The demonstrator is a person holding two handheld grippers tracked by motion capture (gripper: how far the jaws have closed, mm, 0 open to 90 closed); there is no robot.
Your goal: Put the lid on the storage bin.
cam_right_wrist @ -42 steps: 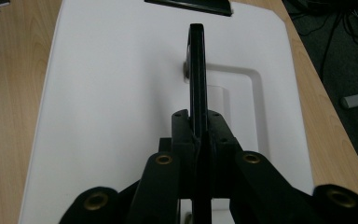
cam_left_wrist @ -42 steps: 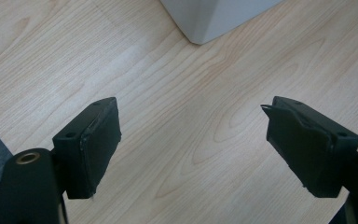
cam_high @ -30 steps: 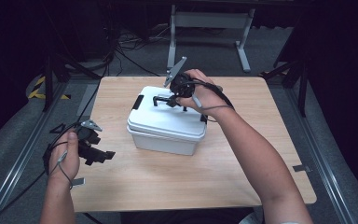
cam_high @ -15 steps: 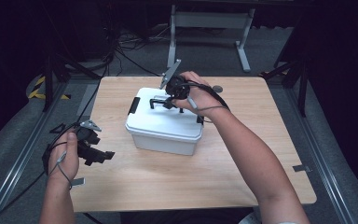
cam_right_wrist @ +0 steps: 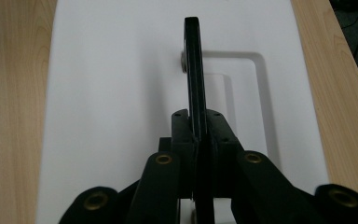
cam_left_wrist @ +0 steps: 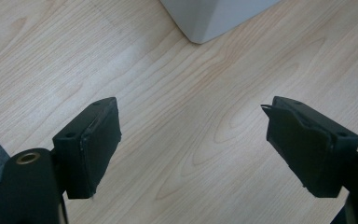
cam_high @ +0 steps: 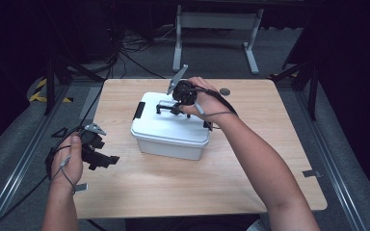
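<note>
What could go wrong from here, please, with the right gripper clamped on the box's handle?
The right gripper pinches only the thin black handle, so it might slip out. Lifting the white box by one point could let it swing or tilt. The left gripper is open, off the box, giving no support.

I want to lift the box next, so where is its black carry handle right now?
The handle stands upright over the middle of the white box's lid, pinched between the right gripper, near the table's centre in the high view.
</note>
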